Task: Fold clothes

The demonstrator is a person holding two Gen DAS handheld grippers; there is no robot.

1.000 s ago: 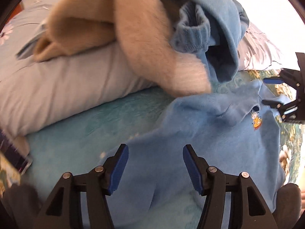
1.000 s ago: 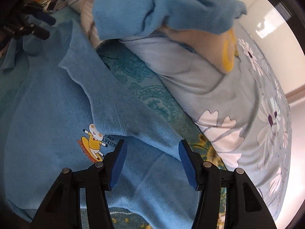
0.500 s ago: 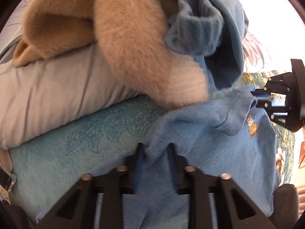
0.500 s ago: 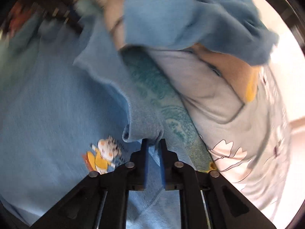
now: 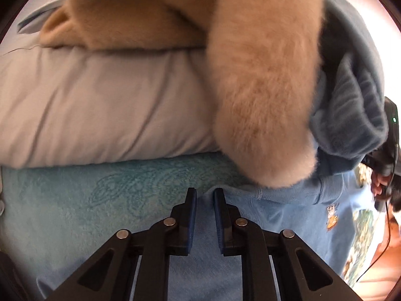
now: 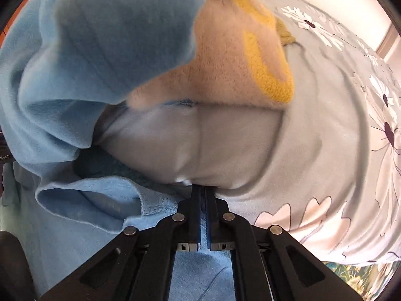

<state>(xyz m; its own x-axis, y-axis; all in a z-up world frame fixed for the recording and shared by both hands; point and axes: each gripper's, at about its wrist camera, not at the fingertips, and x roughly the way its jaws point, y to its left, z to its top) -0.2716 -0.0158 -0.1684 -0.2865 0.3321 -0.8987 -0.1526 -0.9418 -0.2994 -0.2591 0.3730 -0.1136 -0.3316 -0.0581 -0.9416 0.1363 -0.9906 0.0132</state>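
A light blue sweatshirt (image 5: 280,215) lies spread on a teal bedspread (image 5: 105,195) on a bed. The left hand-held gripper (image 5: 205,195) has its blue-padded fingers drawn close together, pinching a raised fold at the sweatshirt's upper edge. In the left wrist view a small orange and white cartoon print (image 5: 331,215) shows on the chest; any lettering beside it is too small to read.

The right hand-held gripper (image 6: 202,193) has its fingers nearly touching, clamped on a thin edge of the sweatshirt (image 6: 82,200), whose cloth folds over just to the left of the fingers. At the far left edge of the right wrist view, partial white lettering ending in "bot.AI" (image 6: 5,157) can be read on a dark object.

Room ahead is tight. A pale grey pillow (image 5: 100,105) rises directly in front of both grippers; in the right wrist view the fingertips sit right against its lower edge (image 6: 200,150). A fluffy tan garment (image 5: 263,95) and a darker blue ribbed garment (image 5: 351,110) are heaped on the pillow and overhang the sweatshirt.

Only the right wrist view shows the tan garment's yellow trim (image 6: 265,57) and a grey duvet printed with white flowers (image 6: 351,125). Only the left wrist view shows open bedspread to the left.
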